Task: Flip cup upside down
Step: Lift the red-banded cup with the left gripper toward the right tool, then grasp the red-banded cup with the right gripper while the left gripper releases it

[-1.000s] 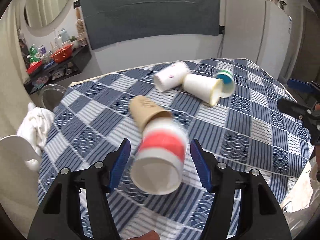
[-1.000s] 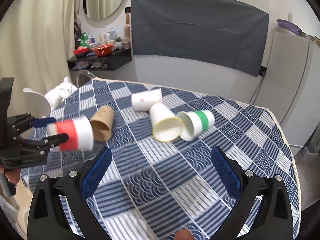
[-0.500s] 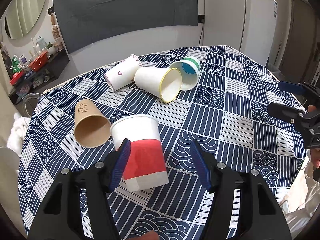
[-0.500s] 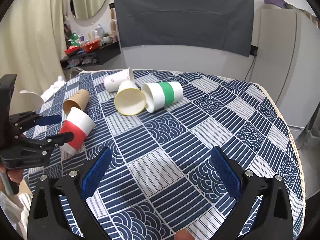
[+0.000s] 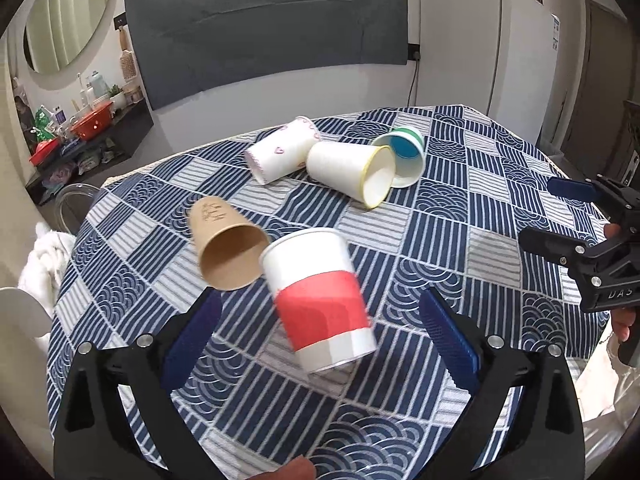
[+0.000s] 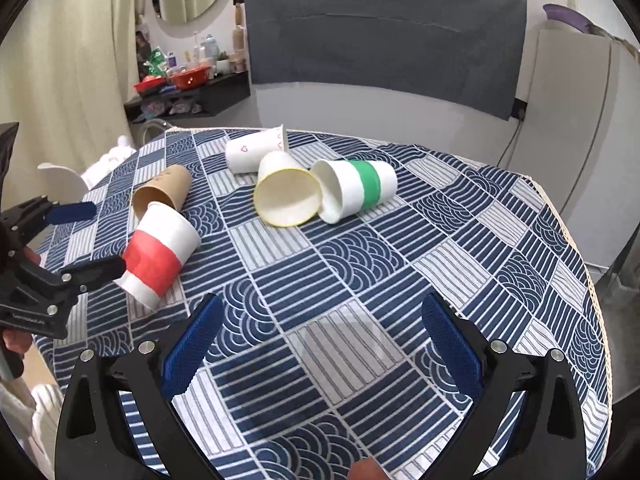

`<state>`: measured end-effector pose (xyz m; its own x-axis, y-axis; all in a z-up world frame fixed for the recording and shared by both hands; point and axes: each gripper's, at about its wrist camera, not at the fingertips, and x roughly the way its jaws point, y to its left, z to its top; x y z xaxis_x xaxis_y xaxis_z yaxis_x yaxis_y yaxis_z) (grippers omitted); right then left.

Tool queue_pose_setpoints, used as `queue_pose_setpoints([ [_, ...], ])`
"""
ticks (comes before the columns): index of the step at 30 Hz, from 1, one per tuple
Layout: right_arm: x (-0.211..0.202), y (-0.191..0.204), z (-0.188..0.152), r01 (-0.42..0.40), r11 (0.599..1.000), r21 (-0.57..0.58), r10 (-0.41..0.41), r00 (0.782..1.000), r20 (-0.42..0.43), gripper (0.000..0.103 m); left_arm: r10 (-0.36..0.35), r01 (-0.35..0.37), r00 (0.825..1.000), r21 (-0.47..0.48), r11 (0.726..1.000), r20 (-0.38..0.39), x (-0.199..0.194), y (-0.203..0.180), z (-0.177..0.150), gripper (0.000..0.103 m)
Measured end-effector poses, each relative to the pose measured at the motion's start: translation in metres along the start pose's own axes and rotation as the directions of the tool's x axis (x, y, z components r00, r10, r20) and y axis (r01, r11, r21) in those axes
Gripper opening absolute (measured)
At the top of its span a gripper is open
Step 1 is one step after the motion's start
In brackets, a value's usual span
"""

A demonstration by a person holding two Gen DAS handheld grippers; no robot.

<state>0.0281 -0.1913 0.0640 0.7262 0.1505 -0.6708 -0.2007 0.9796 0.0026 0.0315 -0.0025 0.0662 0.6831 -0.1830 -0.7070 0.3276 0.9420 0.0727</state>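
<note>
Left wrist view, left to right. A white cloth (image 5: 44,248) is partly cut off by the table edge. The left gripper (image 5: 318,336) has its jaws spread wide, both blue pads clear of any cup; its black frame fills the lower border of the view. The brown cup (image 5: 226,250) lies on its side on the checked tablecloth (image 5: 460,216), its mouth toward the camera. Just beside it, touching or nearly so (the contact cannot be made out), is the red-banded cup (image 5: 320,300), between the open pads but not gripped. It is tilted, wide rim toward the far side and narrow base toward the camera, and slightly blurred, so whether it rests on the cloth cannot be told. Farther back lie three cups on their sides in a close group: the heart-printed cup (image 5: 280,154), the yellow-rimmed cup (image 5: 352,172) and the green-banded cup (image 5: 404,156), the last largely hidden behind the yellow-rimmed one. At the right edge the right gripper (image 5: 560,216) enters, cut off by the frame.

Right wrist view, left to right. The left gripper's lower black finger overlaps the base of the red-banded cup, which leans against the brown cup. The right gripper's jaws are wide apart over bare cloth, holding nothing.
</note>
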Motion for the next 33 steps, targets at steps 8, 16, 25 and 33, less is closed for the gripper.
queue_pose_setpoints([
  [8,0.010,0.048,-0.003,-0.069,0.996,0.058,0.068,0.997,0.030,0.095,0.028,-0.027,1.000,-0.019,0.999,0.011,-0.016,0.047,-0.018,0.097],
  [16,0.029,0.097,-0.012,-0.091,0.993,0.081,0.092,0.996,-0.009,0.095,0.014,-0.014,1.000,-0.031,0.999,0.004,-0.005,0.083,-0.035,0.097],
  [25,0.055,0.138,-0.018,-0.073,0.995,0.067,0.077,0.995,-0.060,0.095,-0.025,0.025,1.000,-0.044,0.999,0.001,0.011,0.119,-0.045,0.097],
  [33,0.074,0.154,-0.015,-0.051,0.993,0.102,0.058,0.996,-0.069,0.094,-0.058,0.058,0.998,-0.057,0.997,0.000,0.024,0.139,-0.054,0.097],
])
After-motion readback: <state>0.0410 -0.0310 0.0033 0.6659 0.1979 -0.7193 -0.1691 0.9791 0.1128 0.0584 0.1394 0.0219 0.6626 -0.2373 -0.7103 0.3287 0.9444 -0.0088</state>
